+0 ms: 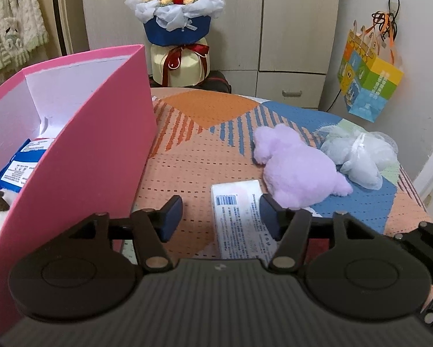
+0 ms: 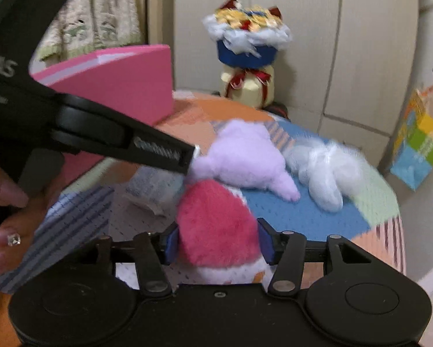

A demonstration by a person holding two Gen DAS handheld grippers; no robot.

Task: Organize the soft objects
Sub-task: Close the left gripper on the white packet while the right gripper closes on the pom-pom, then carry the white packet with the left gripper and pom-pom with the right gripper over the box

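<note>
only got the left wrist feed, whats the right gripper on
Observer: The right gripper has a pink and white plush between its pads.
Operator: is it gripped
Observer: Cannot tell; the pads sit at the fur's edges.
Operator: anything near that toy i cant see
Observer: It lies just in front of the purple plush, and the left gripper's body crosses above, left of it.

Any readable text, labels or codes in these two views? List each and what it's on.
Nothing fully legible.
White tissue pack: barcode and fine print, too small to read.
Blue pack in the pink box: white label, too small.
Colourful paper bag: printed characters, unreadable.
Left gripper body in the right wrist view: white letters, inverted and cut off, unreadable.
</note>
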